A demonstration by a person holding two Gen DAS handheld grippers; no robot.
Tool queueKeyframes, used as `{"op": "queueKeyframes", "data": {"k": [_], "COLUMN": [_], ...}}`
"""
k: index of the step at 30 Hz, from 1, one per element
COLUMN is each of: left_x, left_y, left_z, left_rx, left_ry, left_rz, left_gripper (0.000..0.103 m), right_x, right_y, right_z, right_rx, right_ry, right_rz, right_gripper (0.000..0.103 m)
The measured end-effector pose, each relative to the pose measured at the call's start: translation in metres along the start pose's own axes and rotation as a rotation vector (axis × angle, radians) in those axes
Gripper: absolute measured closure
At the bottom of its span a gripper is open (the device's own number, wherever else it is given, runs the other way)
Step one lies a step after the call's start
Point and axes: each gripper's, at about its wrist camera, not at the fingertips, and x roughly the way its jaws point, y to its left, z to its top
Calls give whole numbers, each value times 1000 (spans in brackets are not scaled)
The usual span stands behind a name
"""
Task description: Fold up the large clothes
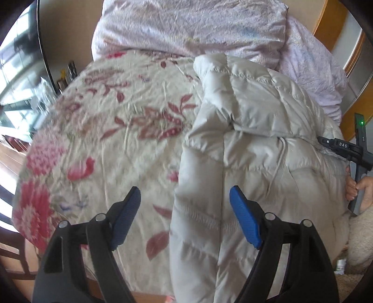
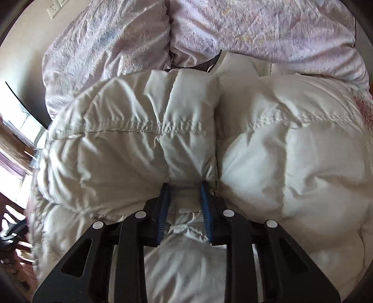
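Observation:
A pale off-white puffer jacket (image 1: pixel 256 144) lies on the right half of a bed, partly folded lengthwise, with a padded fold running down its middle. My left gripper (image 1: pixel 184 191) is open above the jacket's left edge, with nothing pressed between its blue pads; one finger (image 1: pixel 127 216) hovers over the bedspread, the other over the jacket. In the right wrist view the jacket (image 2: pixel 291 151) fills the frame. My right gripper (image 2: pixel 185 186) is shut on a thick padded fold (image 2: pixel 186 139) of it. The right gripper's black body (image 1: pixel 349 149) and a hand show at the jacket's right edge.
A cream bedspread with red flowers (image 1: pixel 112 130) covers the left of the bed. Lilac crumpled bedding and pillows (image 1: pixel 191 25) are piled at the head, also seen as lilac bedding (image 2: pixel 256 30). A window and wooden floor lie to the left (image 1: pixel 16 77); wooden furniture stands at right (image 1: pixel 326 18).

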Motion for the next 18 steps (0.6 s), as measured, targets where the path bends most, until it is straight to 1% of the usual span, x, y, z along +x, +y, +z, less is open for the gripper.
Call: {"op": "queueKeyframes", "data": {"k": [1,2,3,4,6,8,11,15,18], "left_x": [0,1,1,2,4,5,7,2,-3], "left_y": [3,4,4,5,3,4,6,4,3], "left_z": [-5,-8,-10,-15,-24,-31,-41,-56,-64], "left_rx": [-3,-1,2,3,5,0,-15,-11,-25], "left_ry": [8,16,25,38,62,80,107,113,122], "left_rz": [-20,-30,-38,-51,-78,-113,-168,-198,-229], "left_gripper": [25,25,26,26,27,27,27,30,35], "right_x": [-12,-24,-44,-58,-89,-113,-145,-160,-157], "right_y": [-5,-10,-19,-26,-50,-73,-124,-173,-193], "right_z": [-3,-9,-18,-27,-44,-61,-99,-142,-170], "right_rx": [11,25,38,47,71,103,209,343,416], "right_ry": [7,12,0,-15,-29,-26,4,50,86], "right_rz": [28,48,70,75,64,59,30,50,116], "right_gripper": [67,44,36,30,29,24,24,24,25]}}
